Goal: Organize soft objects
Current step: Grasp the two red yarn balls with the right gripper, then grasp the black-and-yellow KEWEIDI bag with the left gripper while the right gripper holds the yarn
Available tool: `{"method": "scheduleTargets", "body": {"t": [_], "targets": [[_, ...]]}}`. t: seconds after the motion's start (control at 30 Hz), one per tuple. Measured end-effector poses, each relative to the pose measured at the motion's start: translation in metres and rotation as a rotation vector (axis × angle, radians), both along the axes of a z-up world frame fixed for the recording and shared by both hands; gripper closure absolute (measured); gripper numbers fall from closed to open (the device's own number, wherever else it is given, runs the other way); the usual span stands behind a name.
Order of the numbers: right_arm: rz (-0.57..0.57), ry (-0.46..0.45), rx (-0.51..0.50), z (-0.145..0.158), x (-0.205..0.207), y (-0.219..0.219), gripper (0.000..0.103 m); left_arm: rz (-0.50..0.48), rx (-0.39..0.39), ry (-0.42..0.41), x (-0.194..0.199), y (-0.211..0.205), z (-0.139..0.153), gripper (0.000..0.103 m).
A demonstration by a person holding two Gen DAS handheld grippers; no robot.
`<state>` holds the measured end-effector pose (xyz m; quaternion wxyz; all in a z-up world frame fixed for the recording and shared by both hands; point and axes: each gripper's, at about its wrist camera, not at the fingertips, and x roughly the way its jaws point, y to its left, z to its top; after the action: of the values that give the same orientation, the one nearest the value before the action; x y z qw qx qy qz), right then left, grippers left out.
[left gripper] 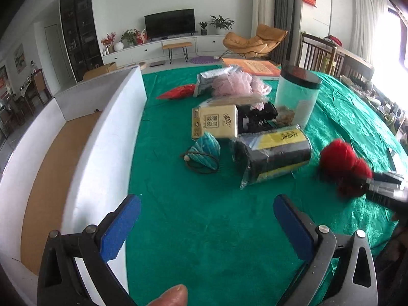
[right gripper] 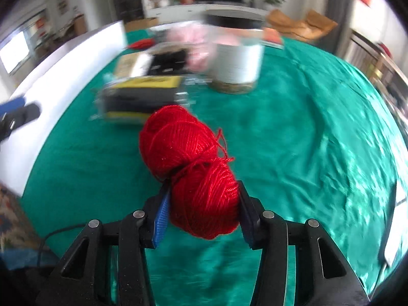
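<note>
My right gripper (right gripper: 204,204) is shut on a red ball of yarn (right gripper: 193,168), its pads pressing the near end while the rest sticks out forward above the green tablecloth (right gripper: 293,140). In the left wrist view the same red yarn (left gripper: 341,163) shows blurred at the right edge. My left gripper (left gripper: 206,219) hangs open over bare cloth with nothing between its blue pads. It is beside the white box (left gripper: 112,137), whose cardboard floor (left gripper: 51,168) looks bare. A pile of soft goods lies ahead: a tissue pack (left gripper: 216,123), a teal tasselled item (left gripper: 206,150) and a pink mesh sponge (left gripper: 237,83).
A black-and-yellow wrapped pack (left gripper: 275,153) lies nearest the yarn. Behind it stand a clear jar with a black lid (left gripper: 298,94), a black bundle (left gripper: 257,117), a silver pouch (left gripper: 211,79) and a red pouch (left gripper: 178,91). A fingertip (left gripper: 173,295) shows at the bottom edge.
</note>
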<state>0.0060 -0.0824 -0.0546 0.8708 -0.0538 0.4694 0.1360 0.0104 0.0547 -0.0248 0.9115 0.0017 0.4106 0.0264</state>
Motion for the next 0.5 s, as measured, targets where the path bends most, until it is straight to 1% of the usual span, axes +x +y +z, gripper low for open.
{"method": "scheduleTargets", "body": {"t": [0.07,0.1,0.17,0.2,0.23,0.27,0.3,0.4,0.5], "targets": [[-0.201,-0.012,0.070,0.002,0.021,-0.041,0.053,-0.026,0.007,0.046,0.009,-0.010,-0.017,0.000],[-0.273,-0.041,0.078,0.003,0.026,-0.056,0.049,-0.042,0.012,0.067,0.014,-0.015,-0.026,0.000],[-0.343,-0.098,0.088,0.002,0.033,-0.071,0.040,-0.067,0.033,0.109,0.024,-0.024,-0.044,0.000],[-0.355,-0.087,0.111,-0.001,0.035,-0.074,0.031,-0.080,0.039,0.129,0.029,-0.027,-0.052,0.000],[-0.354,-0.060,0.131,-0.005,0.037,-0.075,0.030,-0.089,0.043,0.151,0.034,-0.030,-0.059,0.000],[-0.345,-0.038,0.139,-0.008,0.038,-0.075,0.030,-0.096,0.043,0.168,0.037,-0.033,-0.066,0.000],[-0.339,-0.034,0.131,-0.009,0.035,-0.073,0.028,-0.102,0.024,0.162,0.038,-0.033,-0.069,0.000],[-0.334,-0.040,0.104,-0.010,0.030,-0.071,0.025,-0.098,-0.024,0.165,0.043,-0.029,-0.072,0.000],[-0.345,-0.005,0.054,-0.021,0.031,-0.070,0.025,-0.110,-0.019,0.150,0.045,-0.027,-0.073,0.000]]}}
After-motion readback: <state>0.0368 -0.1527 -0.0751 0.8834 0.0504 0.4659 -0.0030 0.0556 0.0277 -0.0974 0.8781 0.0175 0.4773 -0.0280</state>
